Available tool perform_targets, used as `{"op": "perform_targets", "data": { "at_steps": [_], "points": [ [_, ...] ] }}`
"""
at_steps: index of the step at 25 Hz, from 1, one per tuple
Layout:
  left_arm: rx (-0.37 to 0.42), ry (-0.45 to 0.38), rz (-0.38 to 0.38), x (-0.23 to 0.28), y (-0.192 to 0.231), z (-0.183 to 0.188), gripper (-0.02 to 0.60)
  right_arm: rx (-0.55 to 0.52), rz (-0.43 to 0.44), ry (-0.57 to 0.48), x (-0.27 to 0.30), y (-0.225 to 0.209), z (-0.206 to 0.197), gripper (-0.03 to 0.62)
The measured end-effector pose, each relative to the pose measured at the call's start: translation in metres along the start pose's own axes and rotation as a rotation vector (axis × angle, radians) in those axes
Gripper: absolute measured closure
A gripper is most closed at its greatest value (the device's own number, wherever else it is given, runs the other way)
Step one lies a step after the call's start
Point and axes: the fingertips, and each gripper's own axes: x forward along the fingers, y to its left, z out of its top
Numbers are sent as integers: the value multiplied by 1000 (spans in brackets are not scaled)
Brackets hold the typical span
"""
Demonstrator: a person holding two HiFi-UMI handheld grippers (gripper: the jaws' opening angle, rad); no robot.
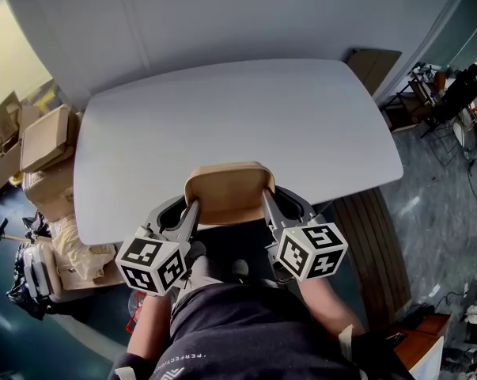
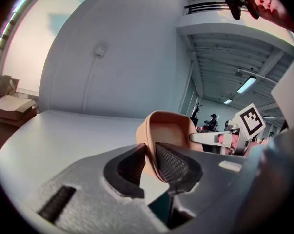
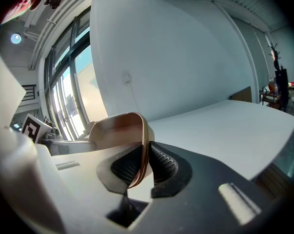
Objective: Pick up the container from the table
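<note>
A tan, shallow container [image 1: 229, 192] with rounded corners hangs between my two grippers over the near edge of the white table [image 1: 238, 109]. My left gripper [image 1: 192, 210] is shut on its left wall, and my right gripper [image 1: 267, 202] is shut on its right wall. In the left gripper view the container's thin wall [image 2: 168, 130] runs between the left gripper's [image 2: 149, 159] dark textured pads. In the right gripper view the rim of the container [image 3: 120, 130] is pinched the same way in the right gripper [image 3: 146, 162]. Whether its base touches the table I cannot tell.
Cardboard boxes [image 1: 42, 139] are stacked on the floor left of the table. A slatted wooden bench [image 1: 374, 240] stands by the table's right near corner. A flat board [image 1: 374, 66] leans at the back right, and equipment clutter [image 1: 452, 93] fills the far right.
</note>
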Motion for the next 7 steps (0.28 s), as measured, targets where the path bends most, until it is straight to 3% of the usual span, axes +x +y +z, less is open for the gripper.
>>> {"op": "perform_targets", "data": {
  "at_steps": [7],
  "points": [
    [4, 12, 1, 6, 5, 2, 526, 2, 2, 7, 7, -3, 0, 563]
  ]
}}
